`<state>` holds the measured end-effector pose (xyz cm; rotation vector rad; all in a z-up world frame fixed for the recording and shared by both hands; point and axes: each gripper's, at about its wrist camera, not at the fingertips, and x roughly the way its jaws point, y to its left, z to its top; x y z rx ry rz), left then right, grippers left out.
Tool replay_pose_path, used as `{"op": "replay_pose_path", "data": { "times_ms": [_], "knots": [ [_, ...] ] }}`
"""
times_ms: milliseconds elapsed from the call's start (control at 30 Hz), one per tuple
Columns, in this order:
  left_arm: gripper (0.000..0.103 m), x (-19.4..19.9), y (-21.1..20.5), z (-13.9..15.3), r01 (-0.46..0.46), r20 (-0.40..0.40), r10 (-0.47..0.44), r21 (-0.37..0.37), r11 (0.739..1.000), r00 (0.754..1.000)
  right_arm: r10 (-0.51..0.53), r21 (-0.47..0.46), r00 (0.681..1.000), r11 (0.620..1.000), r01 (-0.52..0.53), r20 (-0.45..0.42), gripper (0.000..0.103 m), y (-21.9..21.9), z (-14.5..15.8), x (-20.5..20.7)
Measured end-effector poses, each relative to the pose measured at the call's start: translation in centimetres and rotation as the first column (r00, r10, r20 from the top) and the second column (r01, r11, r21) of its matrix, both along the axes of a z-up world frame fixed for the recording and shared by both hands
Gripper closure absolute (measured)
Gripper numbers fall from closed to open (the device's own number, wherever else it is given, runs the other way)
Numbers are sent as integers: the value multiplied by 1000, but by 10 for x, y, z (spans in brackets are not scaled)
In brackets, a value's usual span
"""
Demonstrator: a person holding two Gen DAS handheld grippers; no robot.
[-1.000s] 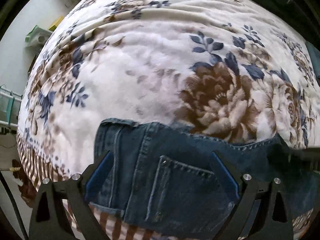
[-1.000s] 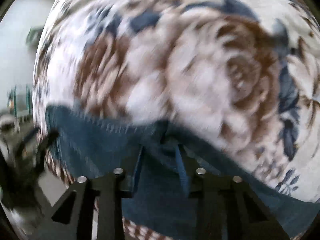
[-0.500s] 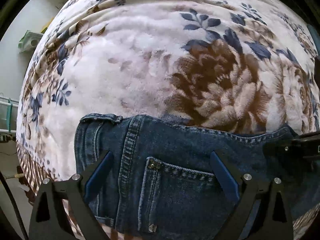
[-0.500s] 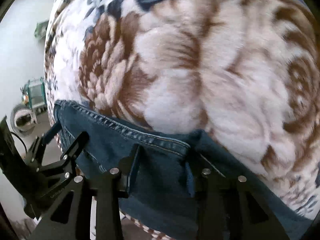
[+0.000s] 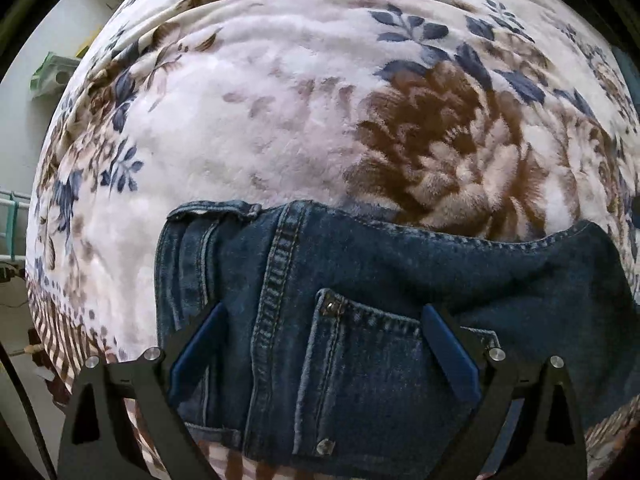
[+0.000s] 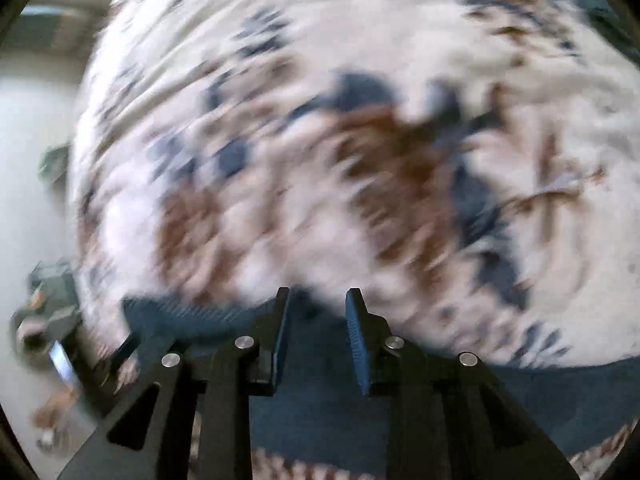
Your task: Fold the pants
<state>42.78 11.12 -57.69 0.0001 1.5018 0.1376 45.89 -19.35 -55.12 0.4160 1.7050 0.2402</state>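
Note:
The blue denim pants lie folded on the floral blanket, back pocket up, near the bed's front edge. My left gripper hovers over them with jaws wide open, one finger on each side of the pocket, holding nothing. In the blurred right wrist view the pants fill the bottom. My right gripper is above their far edge, jaws partly open with a gap and no cloth between them.
The blanket's striped border marks the bed's front left edge, with floor beyond. A green object sits by the wall at left. Dark cloth lies at the far right edge of the bed.
My right gripper has let go of the pants' edge, opened and is swinging fast, blurring its view. The left gripper stays open and has shifted slightly over the pants.

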Motion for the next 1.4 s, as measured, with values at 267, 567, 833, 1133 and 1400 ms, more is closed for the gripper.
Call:
{"op": "replay_pose_path", "data": {
  "times_ms": [267, 567, 833, 1133, 1400],
  "knots": [
    [5, -32, 48, 38, -124, 53, 125, -22, 992, 991, -109, -136, 987, 986, 92, -117, 67, -25, -55, -31],
    [5, -93, 162, 26, -448, -26, 450, -157, 880, 893, -402, -33, 895, 914, 403, -195, 39, -19, -8, -182],
    [64, -87, 151, -23, -467, -125, 452, -317, 825, 883, -778, 101, 560, 556, 825, -285, 67, -13, -68, -292],
    [74, -53, 129, -15, -292, -134, 273, -147, 945, 952, -695, 91, 662, 667, 739, -278, 80, -9, -74, -281],
    [35, -53, 15, 63, -32, -72, 35, 35, 999, 997, -723, 208, 676, 646, 734, -142, 33, -73, -36, -304]
  ]
}}
